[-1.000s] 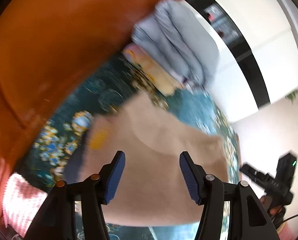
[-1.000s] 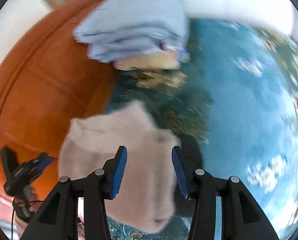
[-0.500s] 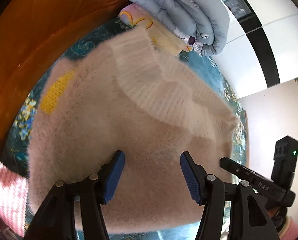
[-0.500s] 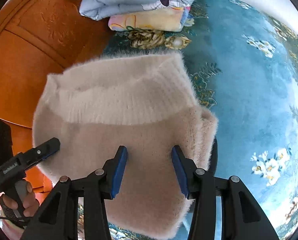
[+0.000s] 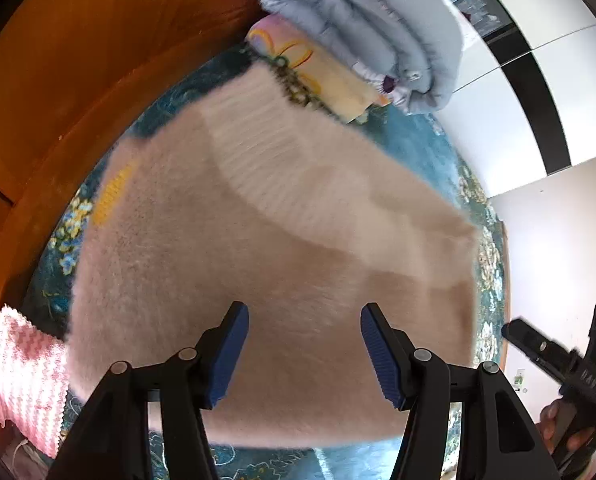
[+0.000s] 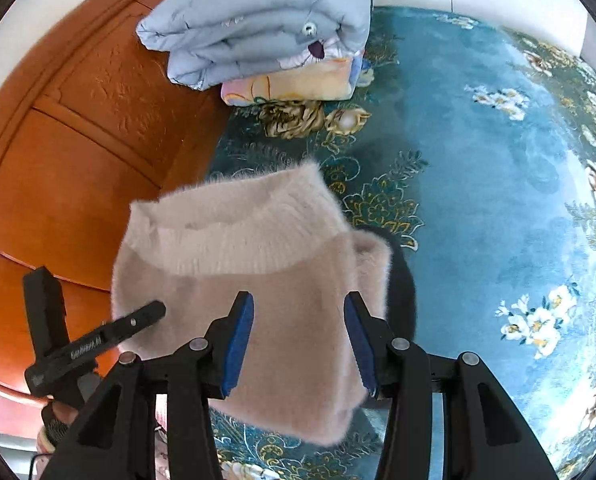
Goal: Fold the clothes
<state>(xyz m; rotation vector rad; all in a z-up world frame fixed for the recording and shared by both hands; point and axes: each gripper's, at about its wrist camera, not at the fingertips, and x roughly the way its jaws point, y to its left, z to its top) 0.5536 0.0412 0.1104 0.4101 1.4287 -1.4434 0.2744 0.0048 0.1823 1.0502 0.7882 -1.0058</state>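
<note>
Left wrist: left tool (image 5: pixel 302 350) open above beige sweater (image 5: pixel 258 272), folded on teal bedspread (image 5: pixel 474 184).
Right wrist: right tool (image 6: pixel 298 340) open, empty. Advise pressing the fold flat and squaring edges.

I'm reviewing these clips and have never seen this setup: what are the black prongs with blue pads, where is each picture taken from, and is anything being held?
No robot here: a person holds a hand-operated clamp in each hand, each with a fisheye camera looking along its two blue-padded prongs. One picture is from the left gripper, the other from the right gripper; each also shows the other tool at its edge. Both pairs of jaws stand apart and hold nothing. Below lies a fluffy beige sweater on a teal floral bedspread. Behind it sit a folded grey-blue quilt on a pastel blanket, against an orange wooden headboard. A pink knit cloth lies at the left.
</note>
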